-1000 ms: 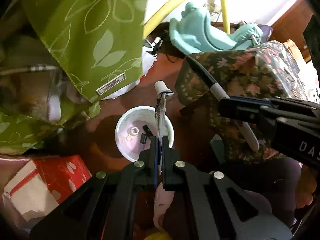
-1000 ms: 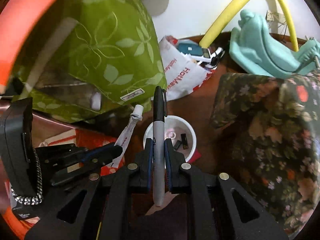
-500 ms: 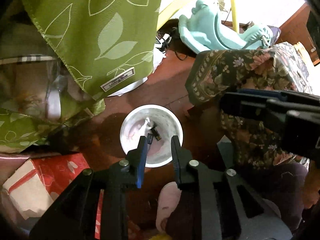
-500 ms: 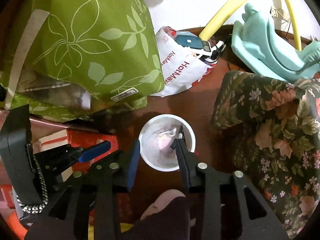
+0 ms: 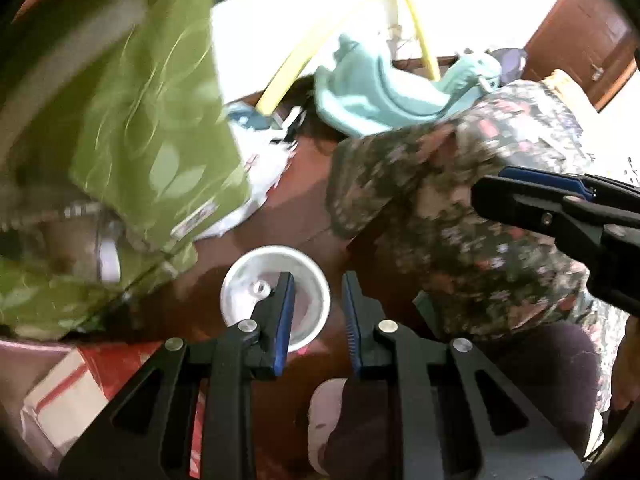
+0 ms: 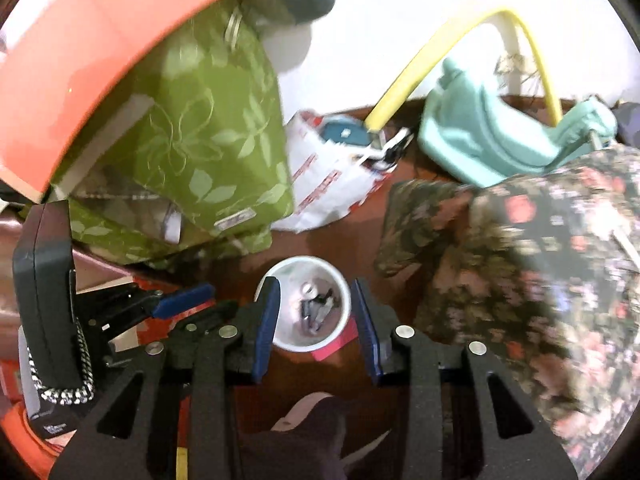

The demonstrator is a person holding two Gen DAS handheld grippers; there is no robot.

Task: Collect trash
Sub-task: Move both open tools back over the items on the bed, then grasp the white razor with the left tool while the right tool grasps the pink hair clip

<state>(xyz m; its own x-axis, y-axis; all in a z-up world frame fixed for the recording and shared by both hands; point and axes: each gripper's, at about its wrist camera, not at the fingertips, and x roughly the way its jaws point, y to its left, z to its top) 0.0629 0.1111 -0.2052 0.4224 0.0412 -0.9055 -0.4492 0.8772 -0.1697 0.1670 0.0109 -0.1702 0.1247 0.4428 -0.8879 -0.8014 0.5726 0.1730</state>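
Both claws are empty, so by my reading a drop into the white cup point(image 6: 306, 304) has just been finished and the step in hand is the turn toward more trash. The right claw point(image 6: 316, 320) is spread wide, its two blue-lined fingers point(image 6: 266, 320) standing on either side of the cup, which sits below and between them on the dark red-brown floor point(image 6: 340, 236); inside the cup lie several small dark and silvery scraps, too small to name. The left claw point(image 5: 318, 314) is also spread with nothing between its fingers; from it the cup point(image 5: 256, 280) sits just ahead and to the left, partly hidden behind the left finger, with a small pale round piece on its bottom. The left claw's view is blurred, which suggests that hand is on the move. Ahead and left of both claws hangs a green leaf-print cloth point(image 6: 208, 148), ahead and right a dark flowered fabric point(image 6: 520, 248), and farther ahead a white printed plastic bag point(image 6: 328, 184) lies on the floor. The next move calls for picking out another loose scrap among this clutter, closing a claw on it and carrying it back over the cup; no clear piece of trash outside the cup can be told from here.
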